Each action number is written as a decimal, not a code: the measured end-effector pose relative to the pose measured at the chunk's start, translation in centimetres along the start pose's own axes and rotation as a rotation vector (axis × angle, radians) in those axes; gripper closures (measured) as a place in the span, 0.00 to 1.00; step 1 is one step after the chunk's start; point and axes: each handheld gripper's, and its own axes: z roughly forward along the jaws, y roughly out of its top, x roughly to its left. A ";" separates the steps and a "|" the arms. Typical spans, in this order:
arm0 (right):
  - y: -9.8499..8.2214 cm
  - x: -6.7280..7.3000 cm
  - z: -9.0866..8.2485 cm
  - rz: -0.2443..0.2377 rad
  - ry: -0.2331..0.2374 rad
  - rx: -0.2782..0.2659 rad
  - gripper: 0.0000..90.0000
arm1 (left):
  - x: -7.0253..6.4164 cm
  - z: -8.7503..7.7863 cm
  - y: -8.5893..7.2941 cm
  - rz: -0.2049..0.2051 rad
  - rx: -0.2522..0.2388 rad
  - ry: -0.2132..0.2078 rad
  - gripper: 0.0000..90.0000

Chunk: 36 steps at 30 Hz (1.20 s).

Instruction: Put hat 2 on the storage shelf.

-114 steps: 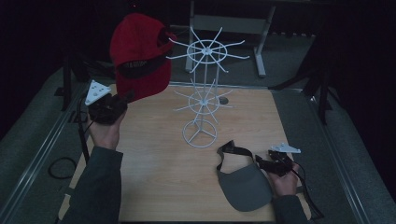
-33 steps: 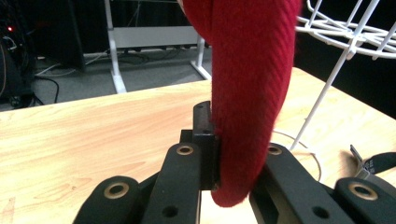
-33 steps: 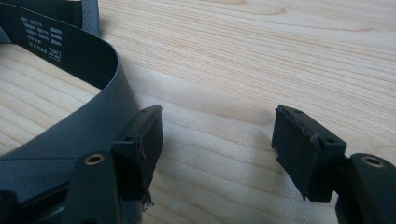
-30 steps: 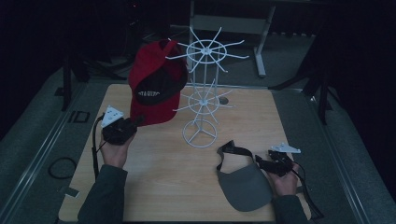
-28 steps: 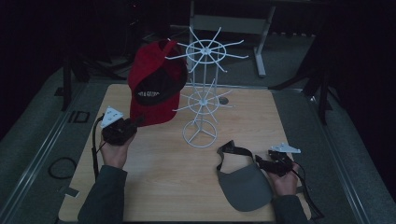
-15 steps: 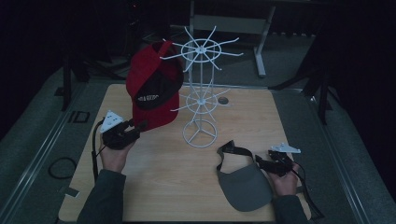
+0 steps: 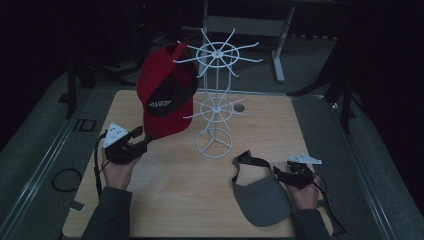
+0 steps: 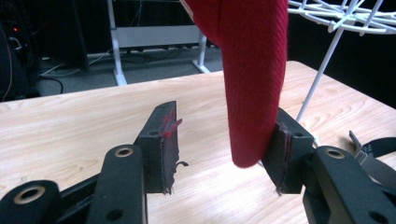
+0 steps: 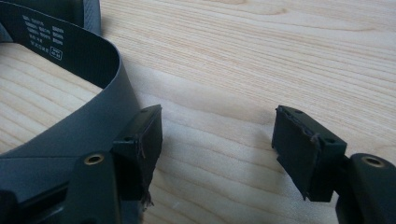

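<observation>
- High view: a red cap (image 7: pixel 167 95) hangs on a white wire rack (image 7: pixel 216 100) that stands in the middle of the wooden tabletop (image 7: pixel 175 200). The cap's brim points down toward the left hand-held gripper (image 7: pixel 141 140), which sits low at the left of the rack.
- High view: a grey visor (image 7: pixel 261 195) lies flat on the tabletop at the front right, and the right hand-held gripper (image 7: pixel 286 176) rests just beside its right edge.
- Left gripper view: the left hand-held gripper (image 8: pixel 224 149) has just been opening and is now released. The red brim (image 8: pixel 254 84) hangs between the jaws; it lies against the right pad and is clearly apart from the left pad.
- Right gripper view: the right hand-held gripper (image 9: pixel 217 149) is spread wide, with bare wood between the jaws. The visor's dark band (image 9: pixel 93 93) curves past the outer side of the left jaw, not inside the gap.
</observation>
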 end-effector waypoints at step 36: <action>5.3 2.4 0.3 -0.198 0.160 0.036 0.73 | 0.6 0.0 -1.7 -0.010 0.040 0.026 0.54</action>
